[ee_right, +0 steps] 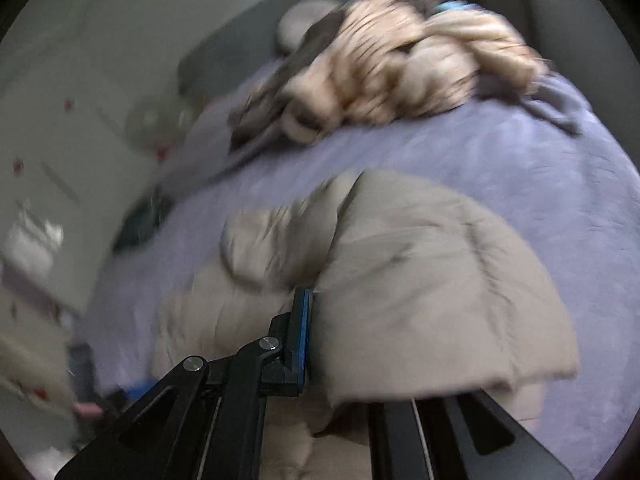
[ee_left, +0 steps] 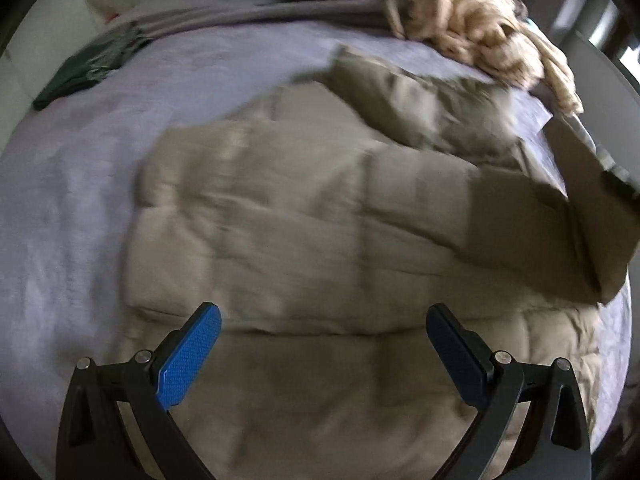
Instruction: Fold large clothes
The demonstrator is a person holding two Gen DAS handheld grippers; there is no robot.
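A large beige quilted jacket lies spread on a lavender bed cover. My left gripper is open and empty, hovering above the jacket's near part, blue pads wide apart. In the right wrist view my right gripper is shut on a fold of the same jacket and holds it lifted; the right finger is hidden under the cloth. That lifted flap shows at the right in the left wrist view. Both views are motion-blurred.
A cream and brown striped blanket heap lies at the far side of the bed, also in the right wrist view. A dark green folded garment lies far left. The bed's right edge drops off; white furniture stands left.
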